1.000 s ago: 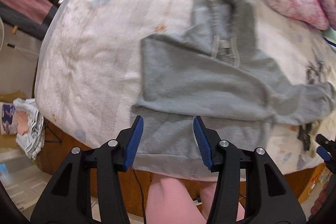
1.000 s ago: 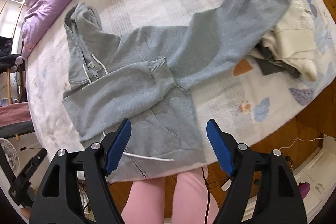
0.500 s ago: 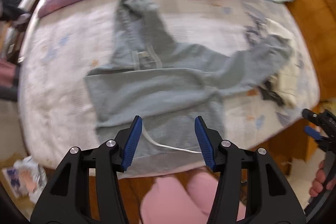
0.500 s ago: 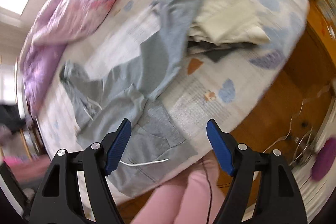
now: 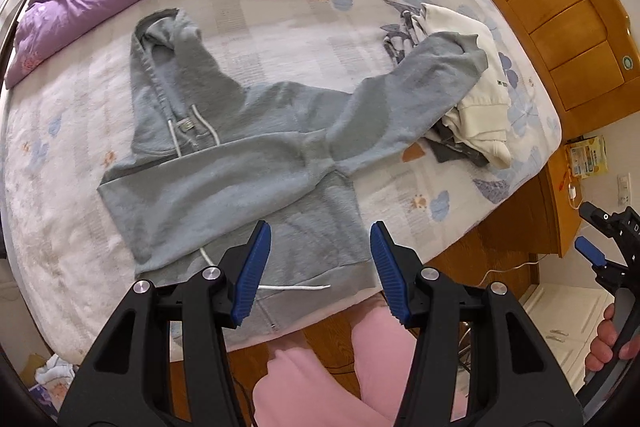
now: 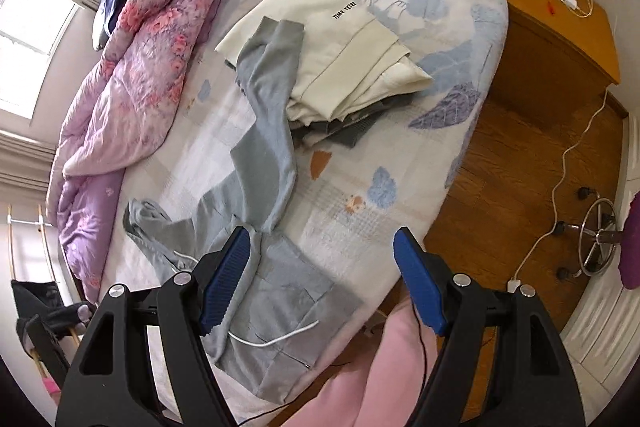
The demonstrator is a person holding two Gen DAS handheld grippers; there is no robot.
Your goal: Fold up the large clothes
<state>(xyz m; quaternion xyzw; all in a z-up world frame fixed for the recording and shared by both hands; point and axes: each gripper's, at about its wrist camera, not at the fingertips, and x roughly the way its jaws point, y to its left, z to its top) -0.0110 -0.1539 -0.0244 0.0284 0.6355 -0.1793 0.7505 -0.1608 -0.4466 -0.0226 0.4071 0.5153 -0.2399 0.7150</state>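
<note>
I am hovering both grippers, left (image 5: 320,267) and right (image 6: 322,279), released and empty, above the grey hoodie (image 5: 224,171) on the bed (image 5: 280,27), risking dragging the cream clothes (image 5: 476,83) under its outstretched sleeve (image 5: 412,95)

wrist views high above bed (image 5: 280,27), sharing hoodie (image 5: 224,163)

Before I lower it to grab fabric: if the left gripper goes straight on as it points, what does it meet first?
Most likely the grey hoodie's lower front near its hem; the open left gripper frames it.
</note>
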